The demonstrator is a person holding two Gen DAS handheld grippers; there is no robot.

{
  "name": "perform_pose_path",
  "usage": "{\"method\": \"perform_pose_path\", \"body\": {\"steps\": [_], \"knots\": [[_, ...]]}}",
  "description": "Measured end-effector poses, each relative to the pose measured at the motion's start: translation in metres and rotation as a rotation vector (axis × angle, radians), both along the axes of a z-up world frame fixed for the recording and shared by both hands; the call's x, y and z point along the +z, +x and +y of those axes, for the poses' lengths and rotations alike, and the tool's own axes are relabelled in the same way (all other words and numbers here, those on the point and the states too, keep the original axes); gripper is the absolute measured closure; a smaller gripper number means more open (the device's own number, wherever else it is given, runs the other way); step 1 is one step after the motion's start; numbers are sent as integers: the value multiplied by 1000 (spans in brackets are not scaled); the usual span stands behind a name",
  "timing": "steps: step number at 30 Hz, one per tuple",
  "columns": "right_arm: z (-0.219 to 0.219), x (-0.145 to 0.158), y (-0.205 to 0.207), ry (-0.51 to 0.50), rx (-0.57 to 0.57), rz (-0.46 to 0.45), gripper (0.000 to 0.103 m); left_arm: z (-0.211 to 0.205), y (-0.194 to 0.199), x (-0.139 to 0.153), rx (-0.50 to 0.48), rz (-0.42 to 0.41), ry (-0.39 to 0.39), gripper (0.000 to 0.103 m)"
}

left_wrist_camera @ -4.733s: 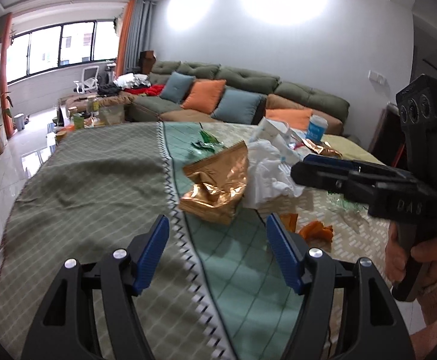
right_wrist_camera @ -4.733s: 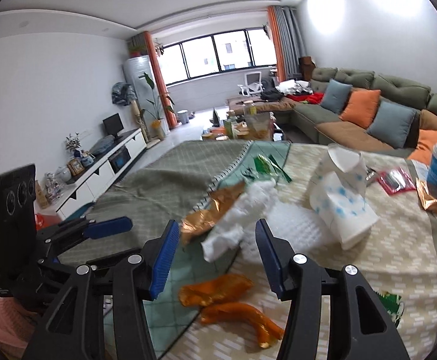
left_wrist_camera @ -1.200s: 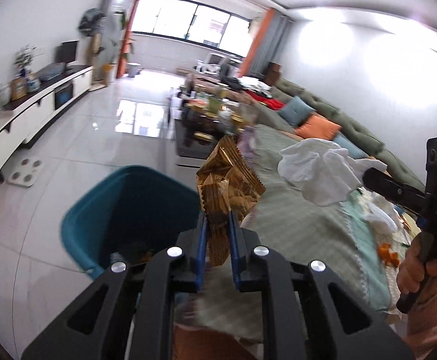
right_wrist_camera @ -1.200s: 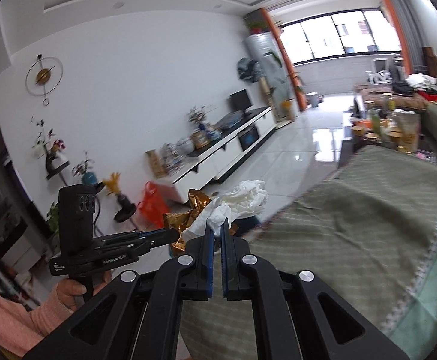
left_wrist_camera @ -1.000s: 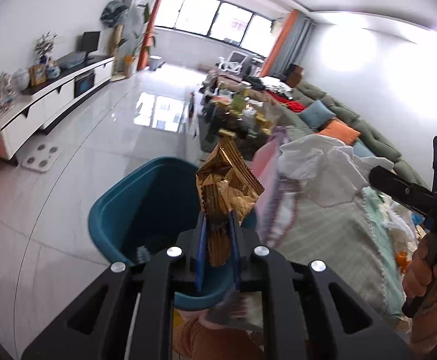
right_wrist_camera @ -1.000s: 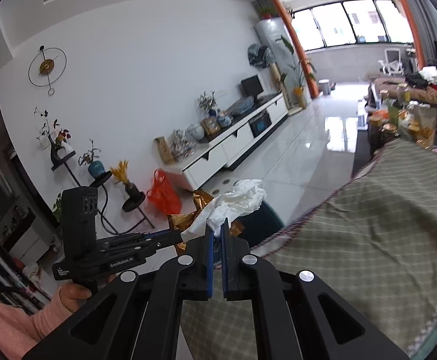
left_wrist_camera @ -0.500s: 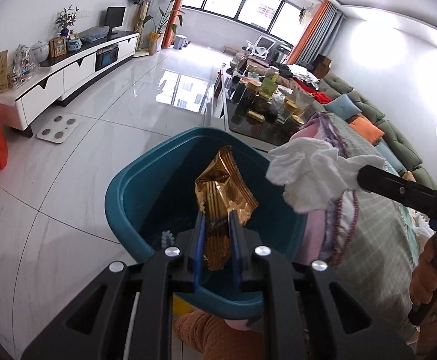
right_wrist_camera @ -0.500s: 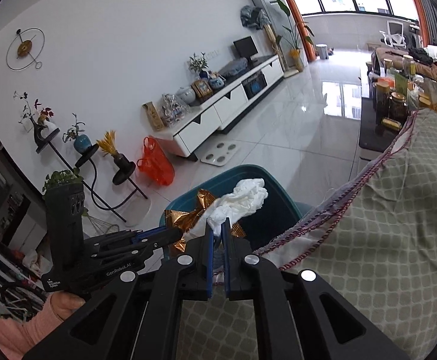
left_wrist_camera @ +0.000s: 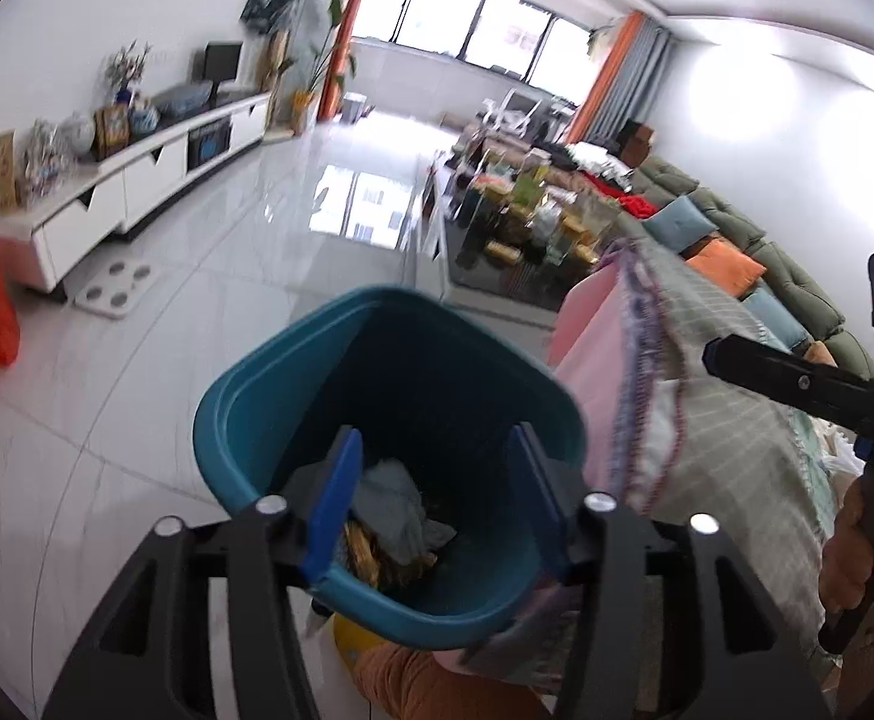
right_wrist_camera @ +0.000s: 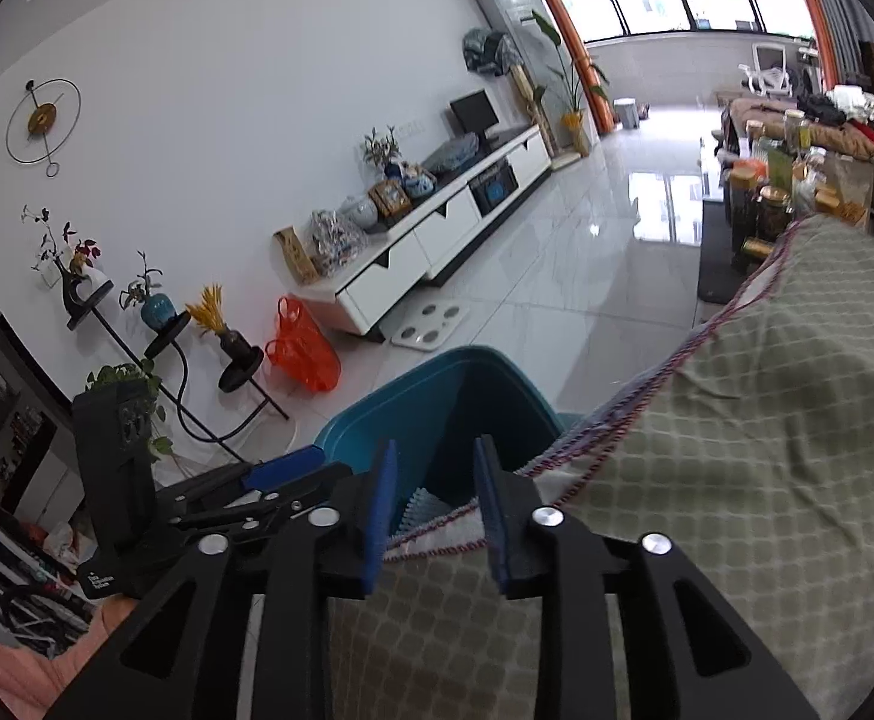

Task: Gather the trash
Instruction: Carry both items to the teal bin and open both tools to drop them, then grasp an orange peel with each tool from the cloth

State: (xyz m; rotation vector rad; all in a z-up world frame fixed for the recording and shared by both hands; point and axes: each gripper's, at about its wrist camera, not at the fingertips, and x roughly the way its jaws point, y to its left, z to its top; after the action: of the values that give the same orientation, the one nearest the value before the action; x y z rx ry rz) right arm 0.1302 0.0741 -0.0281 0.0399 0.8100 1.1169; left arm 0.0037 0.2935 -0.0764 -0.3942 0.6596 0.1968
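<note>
A teal bin stands on the floor beside the cloth-covered table. My left gripper hangs over its mouth, jaws opening, nothing between them. At the bottom of the bin lie the gold snack wrapper and the white crumpled tissue. My right gripper is above the table's edge and the teal bin, jaws opening, nothing held. In the left wrist view the right gripper reaches in from the right.
A green checked tablecloth with a red-stitched hem drapes next to the bin. An orange plastic bag, a white TV cabinet, a plant stand and a bathroom scale are on the tiled floor. A sofa is at the far right.
Both grippers have opened. The gold wrapper dropped out of the left one and the white tissue out of the right one, and both now lie inside the bin.
</note>
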Motion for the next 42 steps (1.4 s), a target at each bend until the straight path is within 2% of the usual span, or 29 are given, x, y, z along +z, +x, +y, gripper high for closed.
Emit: {"method": "perform_pose_path", "body": {"steps": [7, 11, 16, 25, 31, 36, 42], "knots": [[-49, 20, -15, 44, -55, -80, 64, -46, -3, 30, -126, -112, 50, 25], [-89, 34, -23, 68, -123, -132, 60, -86, 1, 37, -233, -152, 68, 19], [-151, 46, -35, 88, -249, -179, 53, -151, 10, 38, -418, -177, 77, 15], [-259, 35, -46, 51, -509, -185, 49, -255, 24, 26, -689, -165, 72, 14], [-314, 27, -51, 41, -641, -172, 49, -301, 30, 20, -814, -145, 57, 14], [-341, 16, -59, 26, -689, -144, 49, -327, 40, 14, -871, -109, 40, 16], [-348, -10, -68, -15, -672, -87, 49, -336, 55, 9, -914, -50, -21, 33]]}}
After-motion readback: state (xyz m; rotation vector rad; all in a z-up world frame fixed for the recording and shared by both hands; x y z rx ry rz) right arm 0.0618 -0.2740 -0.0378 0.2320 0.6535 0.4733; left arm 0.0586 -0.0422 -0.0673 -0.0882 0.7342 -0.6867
